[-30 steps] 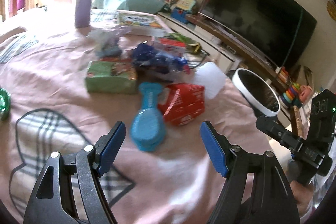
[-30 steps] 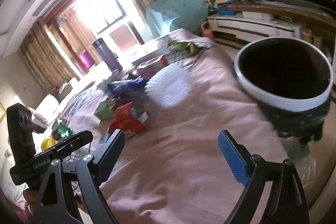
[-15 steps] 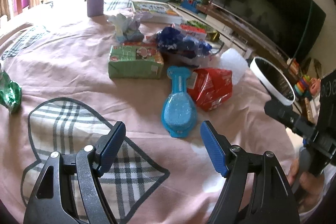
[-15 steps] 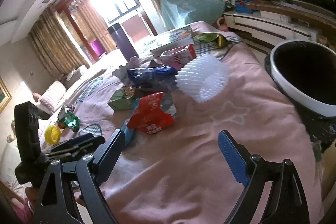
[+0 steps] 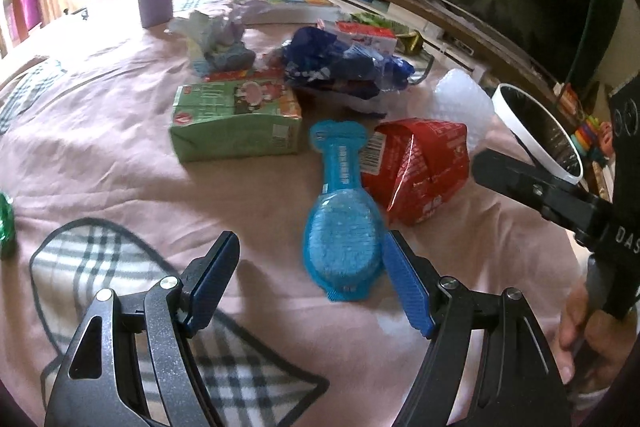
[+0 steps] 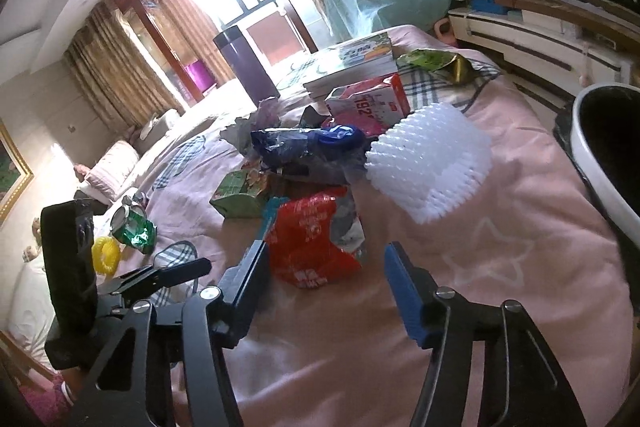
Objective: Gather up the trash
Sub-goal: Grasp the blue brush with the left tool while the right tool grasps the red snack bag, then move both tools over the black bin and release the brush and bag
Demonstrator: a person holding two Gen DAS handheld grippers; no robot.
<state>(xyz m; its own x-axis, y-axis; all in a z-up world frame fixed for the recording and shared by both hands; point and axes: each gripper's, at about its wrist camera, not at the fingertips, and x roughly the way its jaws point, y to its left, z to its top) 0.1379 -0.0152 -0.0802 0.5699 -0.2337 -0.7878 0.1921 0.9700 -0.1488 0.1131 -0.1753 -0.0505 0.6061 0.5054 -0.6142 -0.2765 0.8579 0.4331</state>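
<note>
Left wrist view shows our left gripper (image 5: 308,283) wide open and empty above the pink bed (image 5: 120,163), with the blue brush-shaped pack (image 5: 342,227) at two o'clock of it, touching the right finger, and the red wrapper (image 5: 420,171) beside that. In the right wrist view our right gripper (image 6: 324,275) is likewise wide open, holding nothing, with the red wrapper (image 6: 316,243) at twelve o'clock between its fingers and the bin (image 6: 600,155) at three o'clock. We judge the wrapper light, crinkly and easily crushed, so we would pinch it across its puffed middle, closing gently since foil may slip.
</note>
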